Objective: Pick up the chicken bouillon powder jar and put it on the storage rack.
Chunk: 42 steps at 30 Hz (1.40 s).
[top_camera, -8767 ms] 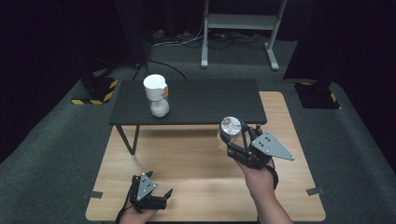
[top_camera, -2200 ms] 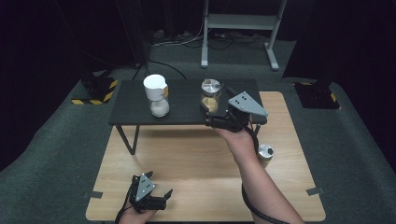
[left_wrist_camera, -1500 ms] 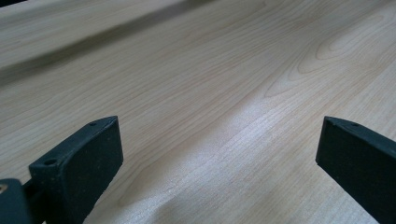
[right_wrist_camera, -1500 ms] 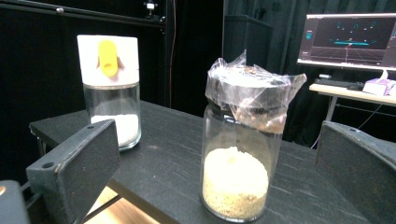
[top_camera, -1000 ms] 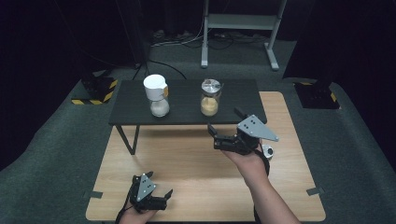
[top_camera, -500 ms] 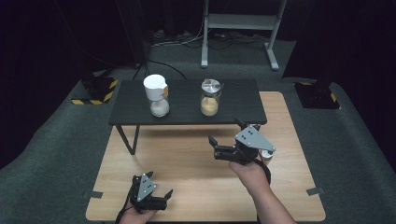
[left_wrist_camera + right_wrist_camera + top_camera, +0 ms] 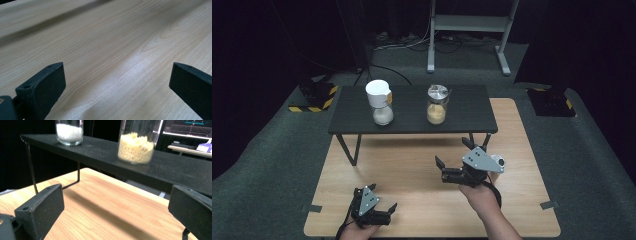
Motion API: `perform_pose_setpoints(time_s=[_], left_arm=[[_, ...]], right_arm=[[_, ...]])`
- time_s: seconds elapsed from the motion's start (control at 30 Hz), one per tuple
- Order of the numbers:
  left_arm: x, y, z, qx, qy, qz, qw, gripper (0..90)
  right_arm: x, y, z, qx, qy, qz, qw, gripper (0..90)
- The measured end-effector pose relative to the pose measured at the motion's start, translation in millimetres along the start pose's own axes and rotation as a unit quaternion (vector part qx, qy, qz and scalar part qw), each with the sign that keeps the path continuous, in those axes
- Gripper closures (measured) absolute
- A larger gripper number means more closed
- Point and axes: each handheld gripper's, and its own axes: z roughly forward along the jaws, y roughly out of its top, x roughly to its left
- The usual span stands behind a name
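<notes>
The thing I am after is the small jar (image 7: 497, 161) with the shiny lid. It sits on the wooden board (image 7: 412, 165), just beside my right gripper (image 7: 446, 170), on its far right side. I cannot tell what is inside it, because most of it is hidden behind the gripper's grey plate.

I think the jar is glass, like the two on the black table (image 7: 462, 107). So it will be hard and smooth, and it could slip. It could also break if it drops or bangs on the table edge. It looks little, so I think it is light. I would take it around the body, under the lid, with one pad on each side. I would squeeze gently and keep it standing up so it does not tip.

My right gripper is spread wide and holds nothing. It hangs a bit above the board and touches nothing. It points at the black table, away from the small jar. In the right gripper view I see the yellow grain jar (image 7: 136, 141) and the white grain jar (image 7: 69, 131) up on the table, well apart from each other.

My left gripper (image 7: 384, 214) is down low near the front edge of the board. Its jaws are wide too, with bare wood between them.
</notes>
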Motion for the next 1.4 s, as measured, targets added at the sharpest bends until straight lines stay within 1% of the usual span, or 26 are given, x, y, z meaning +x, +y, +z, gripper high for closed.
perform_pose_setpoints(time_s=[0.2,0.6,0.87,1.1,1.2,1.4], left_arm=[[-0.5,0.1,0.1,0.001,0.000,0.003,1.0000,0.9],[-0.9,0.1,-0.1,0.002,0.001,0.004,1.0000,0.9],[-1.6,0.2,0.3,0.003,0.004,0.006,1.0000,0.9],[-3.2,0.2,0.2,0.004,0.009,0.012,0.9999,0.9],[-3.7,0.2,0.2,0.003,0.011,0.013,0.9999,0.9],[-4.8,0.4,0.6,0.005,0.014,0.018,0.9997,0.9]], right_arm=[[4.7,-14.1,-3.3,0.012,0.004,-0.008,0.9999,0.0],[10.3,-49.2,-9.9,0.041,0.006,-0.003,0.9991,0.0],[12.5,-75.6,-13.9,0.064,0.009,0.004,0.9979,0.0],[14.9,-99.7,-16.4,0.085,0.012,0.009,0.9963,0.0],[16.0,-112.2,-16.2,0.103,0.012,0.009,0.9946,0.0],[15.9,-127.6,-17.9,0.127,0.003,0.003,0.9918,0.0]])
